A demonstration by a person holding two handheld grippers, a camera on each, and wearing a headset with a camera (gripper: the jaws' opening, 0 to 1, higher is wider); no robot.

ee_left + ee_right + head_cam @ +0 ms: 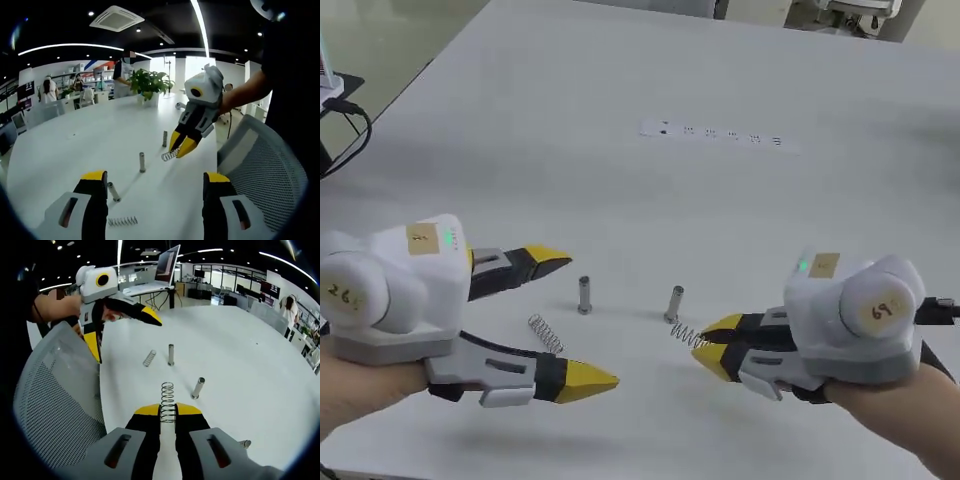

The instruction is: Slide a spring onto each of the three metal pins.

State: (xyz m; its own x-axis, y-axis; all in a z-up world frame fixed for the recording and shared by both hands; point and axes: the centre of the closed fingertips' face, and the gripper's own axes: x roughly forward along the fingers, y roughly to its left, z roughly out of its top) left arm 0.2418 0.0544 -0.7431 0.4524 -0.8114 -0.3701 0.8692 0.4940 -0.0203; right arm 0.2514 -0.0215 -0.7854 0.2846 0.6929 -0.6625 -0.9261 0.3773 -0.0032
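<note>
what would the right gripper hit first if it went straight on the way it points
Probably the farther upright pin. The right gripper, jaws shut on a spring, lines up with it; the nearer pin sits off to the side. Depth is unclear, so this is a guess.

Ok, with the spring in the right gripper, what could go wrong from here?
The right gripper pinches the spring by one end, so the free length may bend or flick away against a pin. The nearest pin seems to stand free on the table, and the open left gripper steadies nothing, so a nudge could topple it.
</note>
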